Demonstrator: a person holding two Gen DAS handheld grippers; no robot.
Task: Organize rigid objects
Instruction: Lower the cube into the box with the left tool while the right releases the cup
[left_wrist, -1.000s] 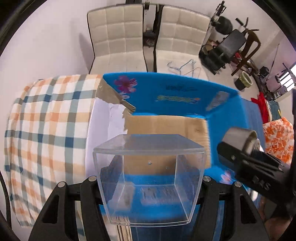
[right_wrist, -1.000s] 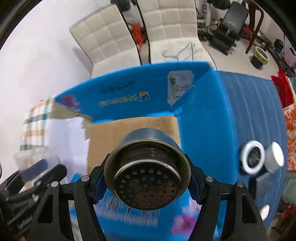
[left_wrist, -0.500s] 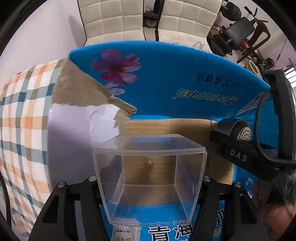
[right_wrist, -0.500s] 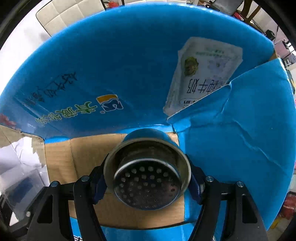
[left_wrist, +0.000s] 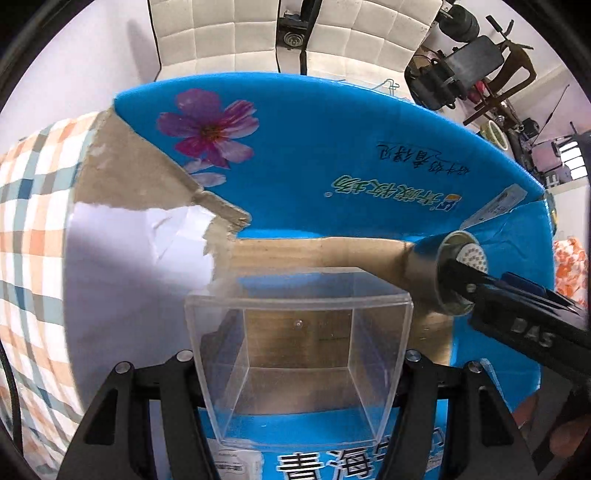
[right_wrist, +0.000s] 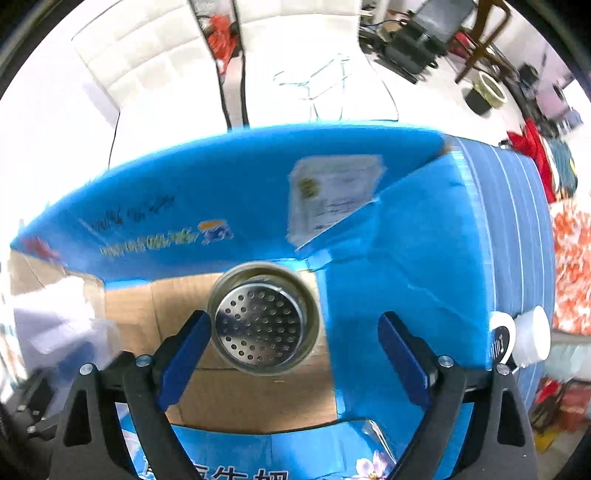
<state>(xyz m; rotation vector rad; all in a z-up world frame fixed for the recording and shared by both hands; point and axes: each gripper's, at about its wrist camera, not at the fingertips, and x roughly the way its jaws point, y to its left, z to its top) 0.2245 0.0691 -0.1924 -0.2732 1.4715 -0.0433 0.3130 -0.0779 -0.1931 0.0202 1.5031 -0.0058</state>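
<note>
Lettering first: on my left wrist view the blue carton (left_wrist: 332, 140) carries upside-down green and black Chinese characters at about 2 o'clock, larger white characters at 6 o'clock along its near flap, and a purple flower print (left_wrist: 207, 127) at 11 o'clock; the body of the right gripper (left_wrist: 532, 332) reads "DAS". A pale paper label (right_wrist: 332, 195) on the inner wall shows in my right wrist view at 1 o'clock, too blurred to read. My left gripper (left_wrist: 297, 363) is clamped on a clear plastic box (left_wrist: 299, 354), its fingers (left_wrist: 184, 373) pressing the two side walls; the box sits with its open mouth toward the camera and its base toward the brown cardboard floor (left_wrist: 314, 254) of the carton. My right gripper (right_wrist: 295, 350) has its jaws opening, the blue pads (right_wrist: 184, 354) standing clear of a steel strainer cup (right_wrist: 264, 319) between them. The cup stands inside the carton, at its far right corner, long axis along my line of sight, perforated face toward the lens. A white jar (right_wrist: 535, 338) lies outside the carton at 3 o'clock.
</note>
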